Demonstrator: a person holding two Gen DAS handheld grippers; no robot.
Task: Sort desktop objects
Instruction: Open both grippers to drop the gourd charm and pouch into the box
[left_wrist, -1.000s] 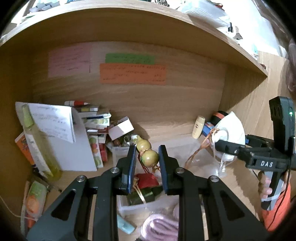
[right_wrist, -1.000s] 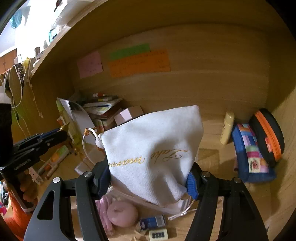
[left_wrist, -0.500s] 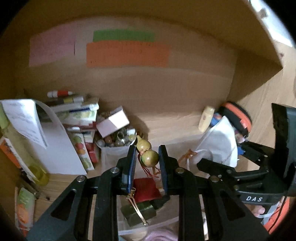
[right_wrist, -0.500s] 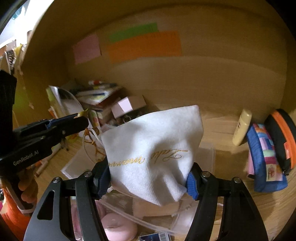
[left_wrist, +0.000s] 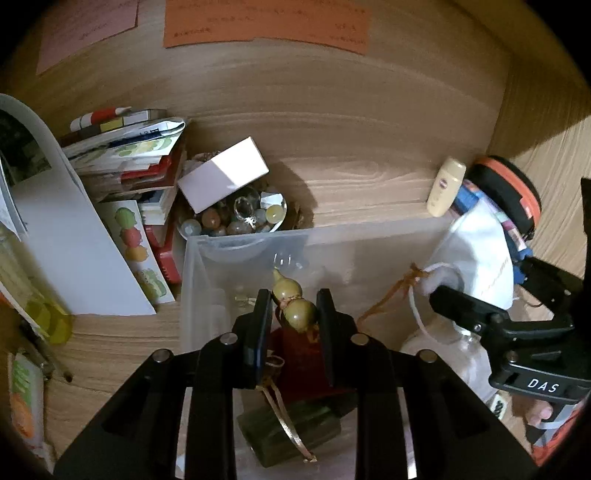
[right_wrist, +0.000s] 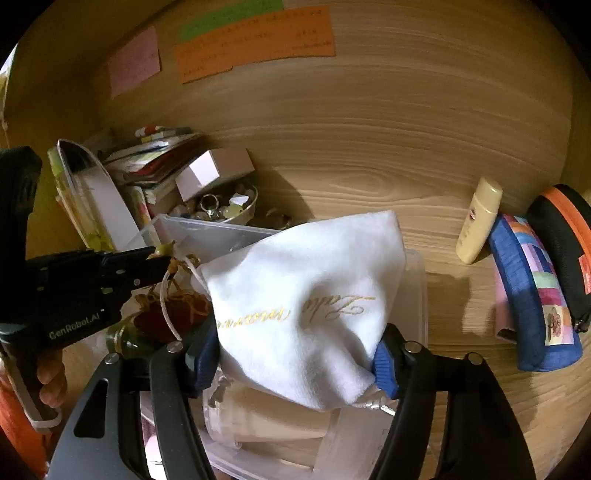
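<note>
My left gripper (left_wrist: 293, 314) is shut on a small olive double gourd charm (left_wrist: 288, 291), held over the clear plastic box (left_wrist: 251, 240); its red tassel and ribbon hang down into the box. A white drawstring pouch (right_wrist: 306, 273) with gold lettering sits between the blue pads of my right gripper (right_wrist: 299, 350), over the box's right half. The right jaws are opening while the pads still touch the pouch. In the right wrist view the left gripper (right_wrist: 162, 258) comes in from the left. The left wrist view shows the pouch (left_wrist: 484, 240) at the right.
A bowl of beads (left_wrist: 236, 218), a white carton (left_wrist: 221, 177) and stacked booklets (left_wrist: 129, 147) crowd the back left. A cream bottle (right_wrist: 478, 221), a blue patchwork case (right_wrist: 532, 288) and a black-and-orange case (right_wrist: 561, 236) lean at the right. The wooden back wall carries sticky notes (right_wrist: 255, 40).
Both grippers have sunk and moved forward into the shelf nook, and now hang over the clear box. Each keeps its object.
</note>
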